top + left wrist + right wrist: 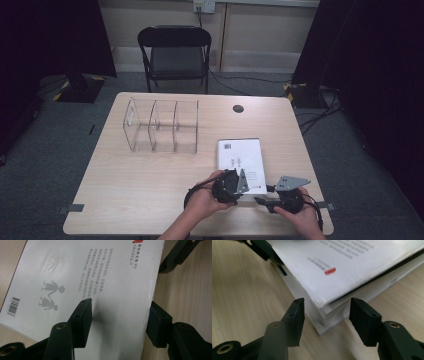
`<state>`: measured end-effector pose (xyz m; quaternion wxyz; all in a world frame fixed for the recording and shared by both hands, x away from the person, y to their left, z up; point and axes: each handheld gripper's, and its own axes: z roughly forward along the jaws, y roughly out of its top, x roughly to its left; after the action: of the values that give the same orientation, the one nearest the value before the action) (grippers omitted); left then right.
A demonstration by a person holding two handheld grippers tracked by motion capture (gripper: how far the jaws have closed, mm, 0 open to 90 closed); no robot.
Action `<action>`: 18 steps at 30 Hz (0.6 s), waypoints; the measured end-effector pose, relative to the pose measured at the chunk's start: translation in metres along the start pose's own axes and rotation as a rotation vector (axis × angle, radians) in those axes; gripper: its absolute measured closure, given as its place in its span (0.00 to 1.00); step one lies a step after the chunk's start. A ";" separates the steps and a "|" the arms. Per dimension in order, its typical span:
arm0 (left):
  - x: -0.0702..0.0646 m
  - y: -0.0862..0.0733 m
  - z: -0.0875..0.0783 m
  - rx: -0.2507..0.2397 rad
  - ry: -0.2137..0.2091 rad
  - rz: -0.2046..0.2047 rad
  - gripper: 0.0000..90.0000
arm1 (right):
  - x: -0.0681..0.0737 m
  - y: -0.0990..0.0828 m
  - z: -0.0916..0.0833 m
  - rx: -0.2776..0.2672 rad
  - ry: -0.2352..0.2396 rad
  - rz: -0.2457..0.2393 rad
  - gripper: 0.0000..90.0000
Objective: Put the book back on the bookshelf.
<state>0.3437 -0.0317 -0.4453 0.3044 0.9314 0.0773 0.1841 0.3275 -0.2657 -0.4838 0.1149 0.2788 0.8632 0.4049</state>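
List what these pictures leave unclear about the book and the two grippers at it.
- Book: its near end in the high view is hidden behind the left gripper.
- Cover text: too small and soft to read in the left gripper view.
- Left gripper grip: one jaw lies over the cover, the other past the edge; pad contact is unclear.
- Right gripper: its jaws flank the book's corner; contact cannot be told.

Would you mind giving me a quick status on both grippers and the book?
Left gripper open over the book, one jaw above the cover, one off its edge. Right gripper open at the book's corner. Cover lifted slightly. Nothing in the way.
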 end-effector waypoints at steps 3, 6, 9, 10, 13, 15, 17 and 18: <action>0.001 -0.001 -0.001 -0.009 -0.005 -0.002 0.49 | -0.001 -0.001 0.002 0.010 -0.001 0.007 0.58; 0.001 -0.003 0.000 -0.017 -0.011 -0.003 0.48 | -0.003 -0.001 0.002 0.010 -0.001 0.012 0.60; 0.001 -0.005 0.003 -0.029 -0.028 -0.015 0.45 | -0.003 -0.002 0.003 0.026 -0.005 0.018 0.60; 0.001 -0.008 0.006 -0.040 -0.048 -0.032 0.42 | -0.003 -0.003 0.003 0.033 -0.012 0.001 0.60; 0.003 -0.008 0.009 -0.045 -0.061 -0.059 0.34 | -0.004 -0.004 0.005 0.048 -0.008 0.011 0.60; 0.003 -0.007 0.015 -0.042 -0.057 -0.041 0.25 | -0.004 -0.004 0.007 0.051 0.001 0.014 0.60; 0.003 -0.006 0.018 -0.030 -0.043 -0.036 0.17 | -0.003 -0.003 0.008 0.057 -0.001 0.007 0.61; 0.004 -0.006 0.019 -0.030 -0.038 -0.031 0.17 | -0.002 -0.002 0.007 0.059 -0.006 0.015 0.62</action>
<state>0.3546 -0.0358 -0.4620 0.3225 0.9288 0.0832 0.1626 0.3315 -0.2636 -0.4902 0.1061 0.2897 0.8722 0.3795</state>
